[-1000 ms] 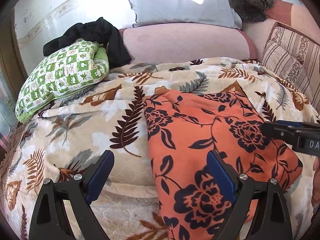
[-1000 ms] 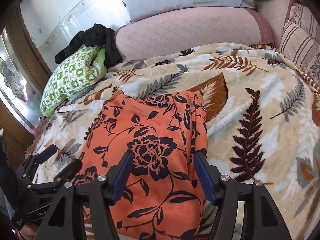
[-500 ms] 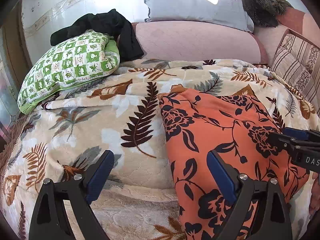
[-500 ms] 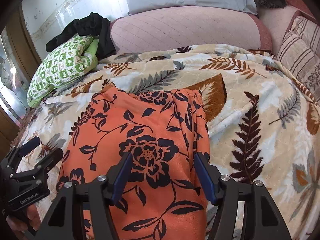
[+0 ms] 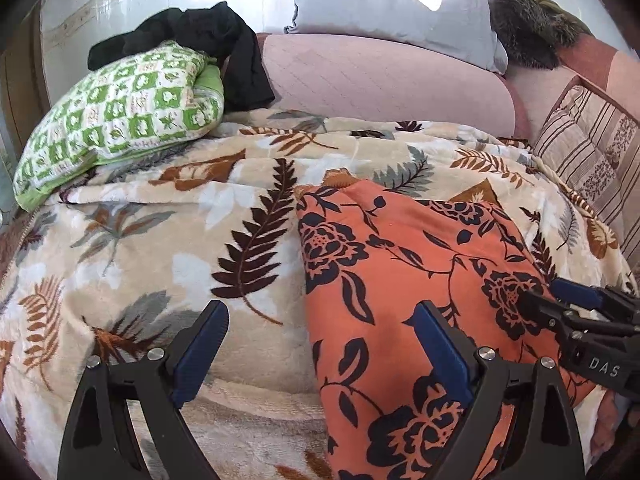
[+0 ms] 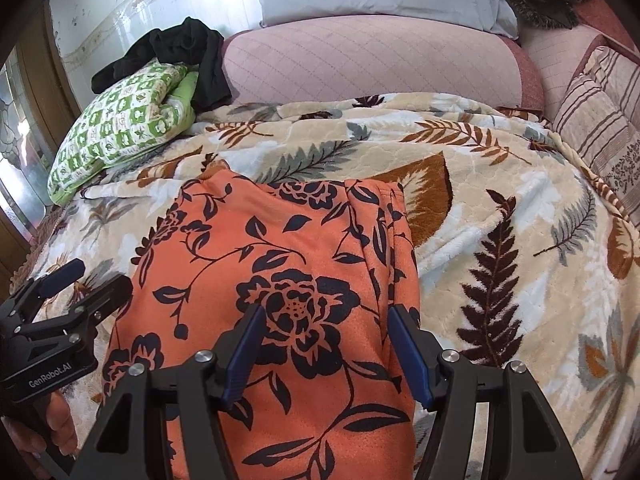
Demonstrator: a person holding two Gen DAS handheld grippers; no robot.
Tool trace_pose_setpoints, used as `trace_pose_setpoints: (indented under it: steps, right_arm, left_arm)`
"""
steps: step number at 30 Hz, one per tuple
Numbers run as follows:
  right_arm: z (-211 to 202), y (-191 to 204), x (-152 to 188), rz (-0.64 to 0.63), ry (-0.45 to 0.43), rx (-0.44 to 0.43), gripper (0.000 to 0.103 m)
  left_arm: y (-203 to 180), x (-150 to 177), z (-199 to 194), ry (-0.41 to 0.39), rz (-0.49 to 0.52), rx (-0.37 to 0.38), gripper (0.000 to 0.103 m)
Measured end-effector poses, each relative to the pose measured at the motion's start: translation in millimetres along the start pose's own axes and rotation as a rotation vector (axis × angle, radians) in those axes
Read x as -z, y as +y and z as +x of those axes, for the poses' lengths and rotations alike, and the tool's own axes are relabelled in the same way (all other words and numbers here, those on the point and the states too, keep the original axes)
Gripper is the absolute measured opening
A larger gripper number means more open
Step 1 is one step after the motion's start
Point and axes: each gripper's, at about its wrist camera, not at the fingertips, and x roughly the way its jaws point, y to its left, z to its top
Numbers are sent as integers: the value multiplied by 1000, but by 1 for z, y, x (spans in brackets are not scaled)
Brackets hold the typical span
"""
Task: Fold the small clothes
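Note:
An orange garment with dark flower print [image 5: 416,280] lies folded flat on the leaf-patterned blanket [image 5: 160,248]; it also shows in the right wrist view [image 6: 280,280]. My left gripper [image 5: 320,356] is open and empty, straddling the garment's left edge near its front end. My right gripper [image 6: 324,352] is open and empty, above the garment's right part. Each gripper shows in the other's view, the right one [image 5: 576,312] and the left one [image 6: 64,292]; both stand apart from the cloth.
A green checked pillow [image 5: 112,120] with a black garment [image 5: 224,52] on it lies at the back left. A pink bolster [image 5: 380,80] and grey pillow [image 5: 384,0] line the back. Striped cushions [image 5: 588,160] stand on the right.
Both grippers have drawn back and lifted slightly from the garment, staying open. The left view shifted leftward, so the garment sits further right in it.

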Motion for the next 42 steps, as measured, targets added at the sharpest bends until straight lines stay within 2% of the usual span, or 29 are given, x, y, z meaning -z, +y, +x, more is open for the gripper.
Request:
trace_pose_setpoints:
  steps: [7, 10, 15, 18, 21, 24, 27, 29, 31, 35, 37, 40, 42]
  right_arm:
    - [3, -2, 0, -1, 0, 6, 67]
    - [3, -8, 0, 20, 9, -35, 67]
    - [5, -54, -3, 237, 15, -202, 67]
    - [10, -76, -2, 340, 22, -302, 67]
    - [19, -88, 1, 416, 49, -377, 67]
    - [29, -102, 5, 493, 69, -425, 67]
    - [39, -114, 11, 562, 94, -420, 67]
    - [43, -124, 15, 606, 95, -413, 67]
    - [50, -130, 16, 642, 105, -462, 67]
    - [70, -121, 19, 636, 185, -544, 67]
    - [81, -109, 21, 615, 223, -582, 67]
    - [85, -93, 20, 554, 220, -580, 68]
    - [84, -88, 22, 544, 215, -601, 68]
  left_arm:
    - [7, -2, 8, 26, -51, 55, 94]
    - [17, -4, 11, 47, -88, 77, 94]
    - [38, -4, 19, 103, -159, 132, 94]
    - [40, -3, 22, 127, -168, 161, 94]
    - [36, -1, 24, 146, -173, 244, 94]
    - [33, 0, 26, 158, -169, 313, 93]
    - [31, 2, 29, 170, -158, 307, 91]
    - [34, 3, 33, 185, -182, 337, 88]
    - [38, 4, 39, 207, -221, 380, 88]
    - [40, 10, 58, 285, -275, 410, 88]
    - [42, 14, 66, 320, -329, 461, 88]
    - [42, 14, 68, 313, -362, 499, 88]
    - [35, 14, 68, 314, -361, 555, 88]
